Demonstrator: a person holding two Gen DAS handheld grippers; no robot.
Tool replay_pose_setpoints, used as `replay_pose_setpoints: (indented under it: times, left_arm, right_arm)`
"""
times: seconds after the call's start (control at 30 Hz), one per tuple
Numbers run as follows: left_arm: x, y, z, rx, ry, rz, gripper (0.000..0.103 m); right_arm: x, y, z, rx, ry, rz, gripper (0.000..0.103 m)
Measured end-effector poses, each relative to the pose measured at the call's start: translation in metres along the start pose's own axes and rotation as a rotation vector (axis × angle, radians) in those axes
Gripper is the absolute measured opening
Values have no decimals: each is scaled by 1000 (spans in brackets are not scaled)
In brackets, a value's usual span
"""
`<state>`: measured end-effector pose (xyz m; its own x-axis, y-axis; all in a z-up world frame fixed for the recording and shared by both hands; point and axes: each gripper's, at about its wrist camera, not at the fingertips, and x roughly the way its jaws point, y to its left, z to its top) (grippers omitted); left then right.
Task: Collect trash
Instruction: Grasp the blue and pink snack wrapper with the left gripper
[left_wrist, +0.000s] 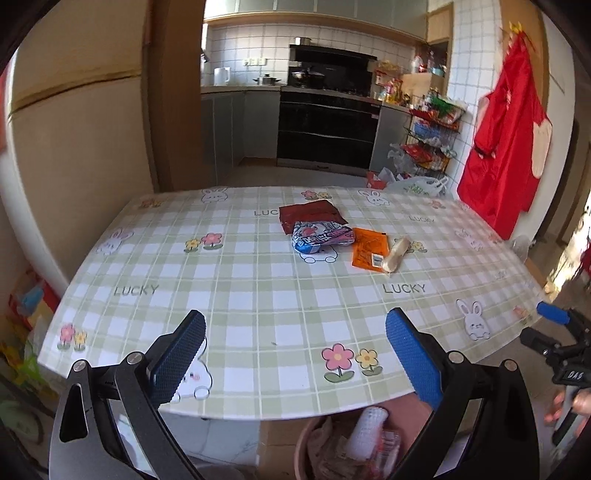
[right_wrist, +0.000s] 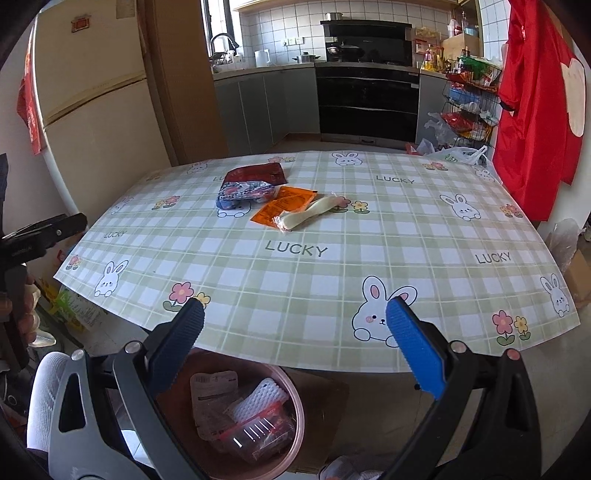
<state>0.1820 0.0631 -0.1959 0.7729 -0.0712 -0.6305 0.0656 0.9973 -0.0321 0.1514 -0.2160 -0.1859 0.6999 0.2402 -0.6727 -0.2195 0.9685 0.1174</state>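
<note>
Both claws stood open and empty over the near edge of the worktop (right_wrist: 461, 236), the left claw (left_wrist: 295, 350) and the right claw (right_wrist: 295, 332) well short of the trash, with the bin (right_wrist: 295, 417) on the floor just below that edge, already holding some wrappers. The trash lay together toward the far middle: a red packet (right_wrist: 258, 171), a blue-and-pink wrapper (right_wrist: 243, 194) overlapping its near side, an orange sachet (right_wrist: 286, 205) beside that, and a pale long wrapper (right_wrist: 308, 214) lying partly on the sachet. The next step was probably a reach to the long wrapper; its long axis ran from near-left to far-right in the right view, so the claw would best close across its width, low and flat, taking the wrapper without catching the sachet beneath
</note>
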Motion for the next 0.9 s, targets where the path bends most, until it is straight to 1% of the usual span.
replay_pose_setpoints:
  times: [0.1, 0.13, 0.2, 0.27, 0.3, 0.33, 0.37, 0.4, 0.47, 0.5, 0.53, 0.63, 0.7, 0.77, 0.9]
  left_arm:
    - [47, -12, 14, 128, 24, 33, 96]
    - [61, -15, 19, 153, 32, 48, 96]
    - [91, -17, 32, 173, 47, 37, 96]
    - [119, -22, 44, 202, 57, 43, 92]
    - [136, -26, 49, 237, 74, 60, 88]
    - [153, -32, 53, 280, 92, 105, 86]
    - [169, -36, 55, 321, 102, 135, 86]
    - [183, -38, 56, 353, 107, 142, 85]
    - [206, -47, 57, 431, 111, 160, 81]
    - [220, -52, 57, 475, 118, 169, 76]
    - [230, -57, 56, 508, 123, 169, 73]
    - [254, -69, 53, 599, 133, 164, 71]
    - [266, -77, 52, 643, 133, 168, 68]
    - [278, -83, 53, 661, 139, 166, 67]
    - [292, -90, 56, 652, 154, 154, 67]
  right_arm:
    - [18, -15, 7, 39, 17, -5, 97]
    - [25, -20, 9, 51, 25, -7, 97]
    - [37, -28, 13, 65, 41, -13, 97]
    - [48, -34, 17, 73, 55, -26, 97]
    - [51, -36, 18, 80, 59, -28, 97]
    - [56, -40, 20, 87, 63, -22, 97]
    - [59, -42, 22, 90, 65, -23, 97]
    - [62, -45, 23, 93, 67, -30, 97]
    - [67, -51, 25, 106, 69, -36, 97]
    - [69, -54, 25, 113, 71, -38, 97]
    - [73, -58, 24, 124, 78, -40, 97]
    - [82, -66, 22, 136, 105, -49, 97]
    - [87, -70, 21, 133, 121, -55, 97]
    - [91, -74, 21, 127, 133, -67, 97]
    - [96, -79, 24, 125, 142, -78, 97]
